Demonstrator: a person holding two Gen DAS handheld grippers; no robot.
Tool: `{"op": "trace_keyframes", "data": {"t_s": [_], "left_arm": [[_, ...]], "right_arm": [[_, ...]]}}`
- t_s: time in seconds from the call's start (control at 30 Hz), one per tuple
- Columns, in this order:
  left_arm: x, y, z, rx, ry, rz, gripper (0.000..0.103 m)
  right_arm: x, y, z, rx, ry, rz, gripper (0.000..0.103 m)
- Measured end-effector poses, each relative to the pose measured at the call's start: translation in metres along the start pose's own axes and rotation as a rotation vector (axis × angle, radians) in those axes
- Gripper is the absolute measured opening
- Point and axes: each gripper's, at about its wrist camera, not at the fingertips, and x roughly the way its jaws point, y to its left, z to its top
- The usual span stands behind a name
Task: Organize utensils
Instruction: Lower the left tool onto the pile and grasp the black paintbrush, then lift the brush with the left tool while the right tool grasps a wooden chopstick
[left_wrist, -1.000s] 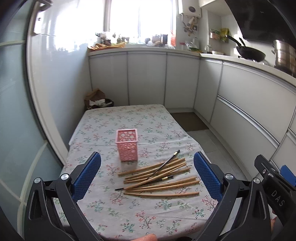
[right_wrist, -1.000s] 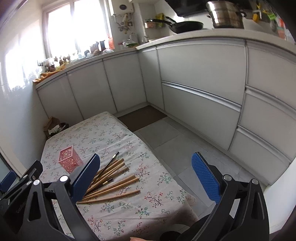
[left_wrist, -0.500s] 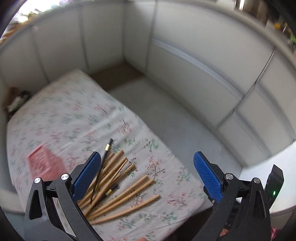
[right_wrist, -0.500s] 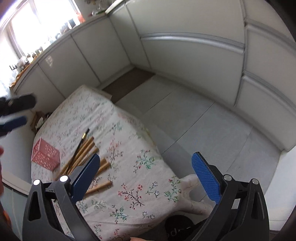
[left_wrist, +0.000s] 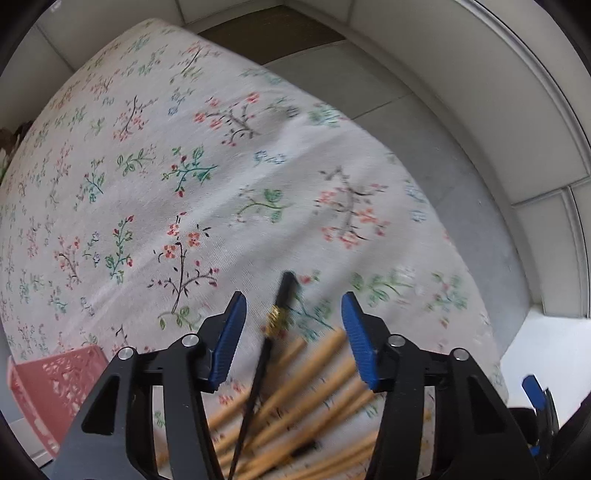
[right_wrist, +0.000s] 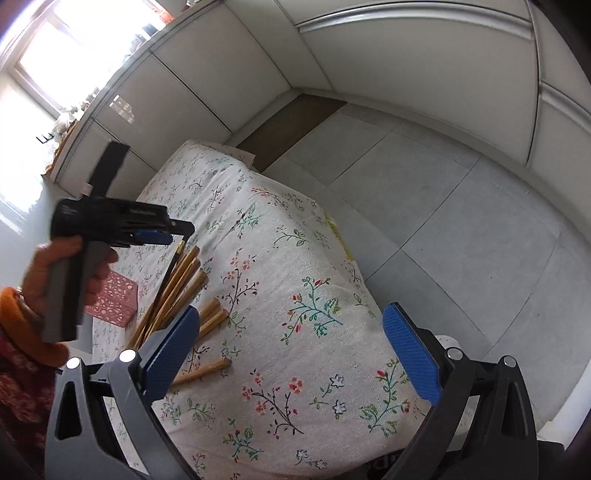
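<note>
Two grippers in play, neither holding anything yet. Your left gripper points straight down over the pile, and its jaws have just been closing; the black chopstick stands between the pads but neither pad touches it, so that's still an open grip. The wooden chopsticks fan out under and toward 5 o'clock of that gripper, overlapping each other and the black one. The pink holder sits at 8 o'clock in the left wrist view, near the pile but apart from it. Your right gripper hangs wide open and empty over the flowered tablecloth, pile at its 10 o'clock. Risks, as I read them: the black stick is thin and crosses the wooden ones, so closing here could pinch a wooden stick along with it, or roll the black one out of the pads. The left view is motion-blurred, so settle before you clamp. Gripping that near the tip means the long tail will likely swing and rake the pile when lifted. The cloth is loose and wrinkled; drag a pad on it and the whole pile shifts.
</note>
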Motion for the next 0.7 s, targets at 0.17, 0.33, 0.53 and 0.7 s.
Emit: {"op": "trace_keyframes", "data": {"t_s": [0.17,0.33,0.53,0.7], "left_arm": [[0.005,0.002,-0.004,0.045,0.013,0.018,0.03],[-0.003,0.008,-0.02,0.059,-0.033,0.007,0.008],[-0.043,0.021,-0.058,0.043,-0.178,-0.042,0.006],[-0.122,0.031,-0.127,0.078,-0.39,-0.117,0.006]], "right_arm": [[0.002,0.005,-0.001,-0.015,0.008,-0.008,0.097],[0.004,0.004,-0.004,0.01,0.049,-0.029,0.097],[0.017,0.016,-0.003,0.162,0.203,-0.015,0.096],[0.053,0.043,-0.01,0.31,0.428,-0.03,0.081]]}}
